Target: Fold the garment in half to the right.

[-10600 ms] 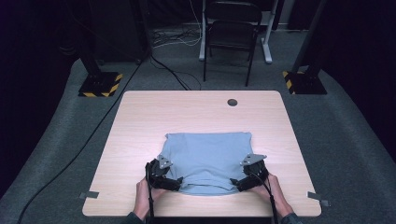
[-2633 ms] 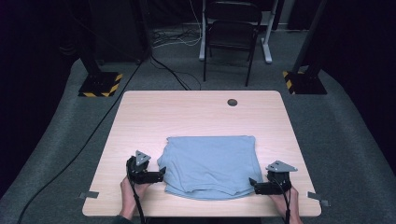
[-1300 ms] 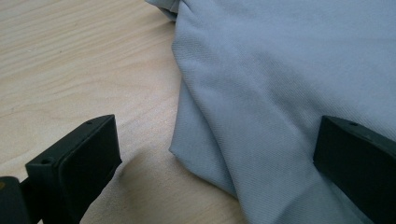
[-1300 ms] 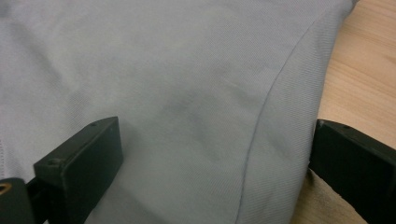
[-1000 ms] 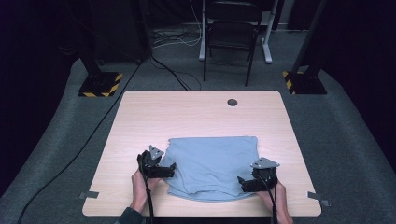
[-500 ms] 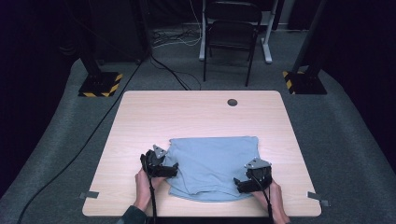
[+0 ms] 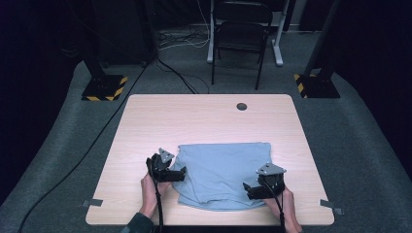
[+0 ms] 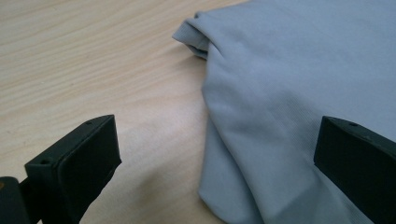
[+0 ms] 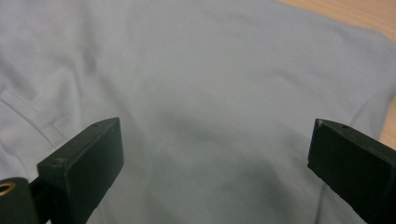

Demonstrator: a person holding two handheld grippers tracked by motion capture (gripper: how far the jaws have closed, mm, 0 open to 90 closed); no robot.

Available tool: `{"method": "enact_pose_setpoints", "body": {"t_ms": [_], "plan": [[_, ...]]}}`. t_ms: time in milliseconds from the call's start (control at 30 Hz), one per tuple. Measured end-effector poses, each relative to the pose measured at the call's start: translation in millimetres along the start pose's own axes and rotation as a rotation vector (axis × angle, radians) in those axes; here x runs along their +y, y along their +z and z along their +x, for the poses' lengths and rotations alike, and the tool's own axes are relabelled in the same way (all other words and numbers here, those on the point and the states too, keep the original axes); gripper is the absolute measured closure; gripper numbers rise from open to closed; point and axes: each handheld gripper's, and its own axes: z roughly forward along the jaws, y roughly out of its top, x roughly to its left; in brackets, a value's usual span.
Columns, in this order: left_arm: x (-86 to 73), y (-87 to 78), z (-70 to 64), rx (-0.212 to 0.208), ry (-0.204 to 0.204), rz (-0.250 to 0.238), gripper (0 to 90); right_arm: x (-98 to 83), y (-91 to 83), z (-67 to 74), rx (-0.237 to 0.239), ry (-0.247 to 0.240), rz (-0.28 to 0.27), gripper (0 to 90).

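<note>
We held a black two-jaw gripper in each hand at the near edge of a pale wooden table (image 7: 145, 121). Our left gripper (image 7: 180, 173) pointed inward at the left edge of a light blue cotton garment (image 7: 221, 170), its jaws spread wide and holding nothing; in the left gripper view one jaw stood over bare wood and the other over the cloth, straddling the folded edge. Our right gripper (image 7: 248, 190) sat at the garment's near right corner, jaws likewise spread wide over flat cloth and gripping nothing.

The garment lay folded into a rough rectangle on the near half of the table, slightly rumpled along the near hem and bunched at its left edge. We judged the folding partly done: one fold made, both edges not yet gripped for another fold.

Farther off, a small dark round hole (image 7: 241, 106) marked the far side of the table, and a black metal chair (image 7: 242, 34) stood on the grey floor beyond.
</note>
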Motion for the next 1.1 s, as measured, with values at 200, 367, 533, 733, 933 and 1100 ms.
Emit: {"method": "enact_pose_setpoints", "body": {"t_ms": [200,367,533,733,933,1100], "plan": [[2.4,11.9,-4.3,0.006,0.016,0.031,0.0,2.8,18.6,10.3,-0.009,-0.051,0.063,3.0],[2.5,12.3,-5.5,0.009,0.020,0.034,0.0,-1.5,20.8,6.4,-0.011,-0.046,0.083,2.9],[2.9,13.5,-10.6,0.000,0.023,0.030,0.0,-7.1,16.1,0.5,-0.012,-0.026,0.087,2.9],[6.4,12.7,-14.9,-0.026,0.046,0.035,0.0,-11.7,10.9,-7.5,-0.006,0.002,0.085,2.7],[13.2,13.8,-7.1,-0.006,0.039,0.030,0.0,3.6,7.2,2.3,0.008,-0.017,0.029,3.2],[14.0,19.6,-7.7,-0.005,0.035,0.044,0.0,5.9,23.1,10.9,0.029,-0.043,0.075,3.5]]}}
